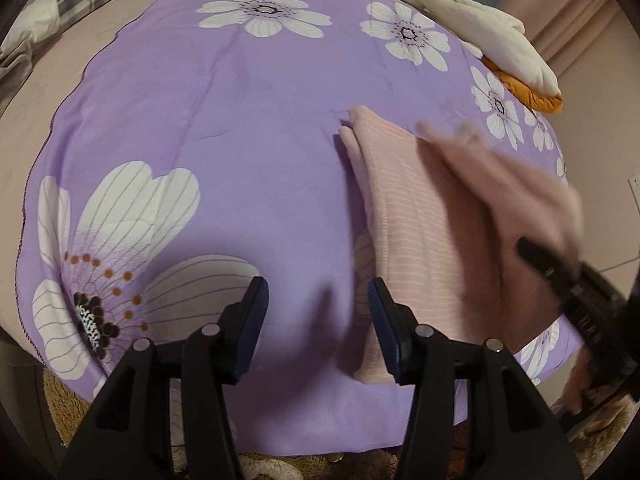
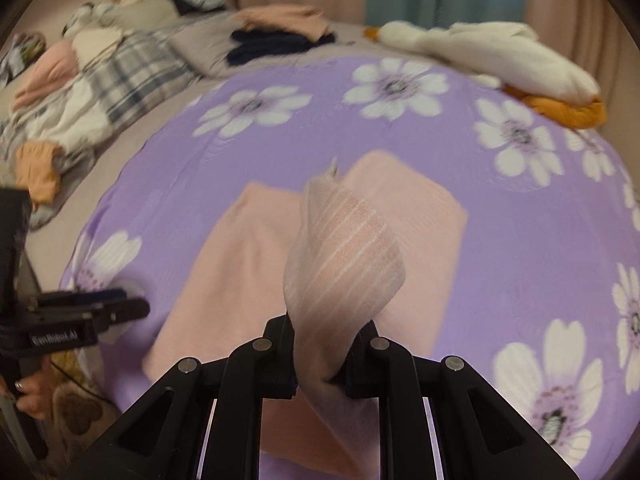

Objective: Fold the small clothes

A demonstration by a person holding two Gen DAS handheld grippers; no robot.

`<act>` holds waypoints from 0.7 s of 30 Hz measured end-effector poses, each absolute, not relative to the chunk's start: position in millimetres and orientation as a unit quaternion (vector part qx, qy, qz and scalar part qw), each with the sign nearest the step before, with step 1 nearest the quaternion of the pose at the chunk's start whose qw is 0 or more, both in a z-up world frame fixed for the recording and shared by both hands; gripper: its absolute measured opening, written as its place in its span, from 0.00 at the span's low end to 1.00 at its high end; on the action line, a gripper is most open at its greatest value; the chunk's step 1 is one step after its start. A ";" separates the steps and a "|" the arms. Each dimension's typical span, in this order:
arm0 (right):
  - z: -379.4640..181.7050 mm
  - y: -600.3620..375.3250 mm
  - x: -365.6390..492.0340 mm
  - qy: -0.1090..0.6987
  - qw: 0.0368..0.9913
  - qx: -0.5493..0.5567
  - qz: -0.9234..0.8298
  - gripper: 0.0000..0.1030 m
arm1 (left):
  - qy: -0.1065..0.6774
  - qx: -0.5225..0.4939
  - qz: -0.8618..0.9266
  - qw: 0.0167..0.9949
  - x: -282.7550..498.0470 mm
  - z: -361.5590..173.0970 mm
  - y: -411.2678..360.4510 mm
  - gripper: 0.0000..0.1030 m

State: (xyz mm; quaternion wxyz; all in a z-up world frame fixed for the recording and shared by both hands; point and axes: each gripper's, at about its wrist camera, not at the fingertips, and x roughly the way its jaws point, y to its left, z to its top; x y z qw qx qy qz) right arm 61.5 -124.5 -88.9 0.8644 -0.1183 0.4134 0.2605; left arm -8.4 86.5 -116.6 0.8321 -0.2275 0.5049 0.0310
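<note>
A pink striped garment [image 1: 420,216] lies on the purple flowered sheet [image 1: 248,120]; it also shows in the right wrist view [image 2: 240,264]. My right gripper [image 2: 320,344] is shut on a lifted edge of the garment [image 2: 344,256], which stands up in front of the camera. It shows at the right of the left wrist view [image 1: 560,276], blurred, with pink cloth draped above it. My left gripper [image 1: 316,308] is open and empty, just left of the garment's near edge, over the sheet. It appears at the left in the right wrist view [image 2: 120,308].
A white and orange plush toy [image 2: 500,56] lies at the far right of the bed. Plaid bedding [image 2: 132,72] and piled clothes [image 2: 280,28] lie at the far left and back. A brown rug [image 1: 72,408] shows below the bed's near edge.
</note>
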 end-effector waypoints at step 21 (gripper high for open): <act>-80.3 -148.8 22.2 0.442 0.831 -0.037 0.337 0.67 | 0.461 -0.215 -0.085 0.857 37.2 -60.4 57.9 0.50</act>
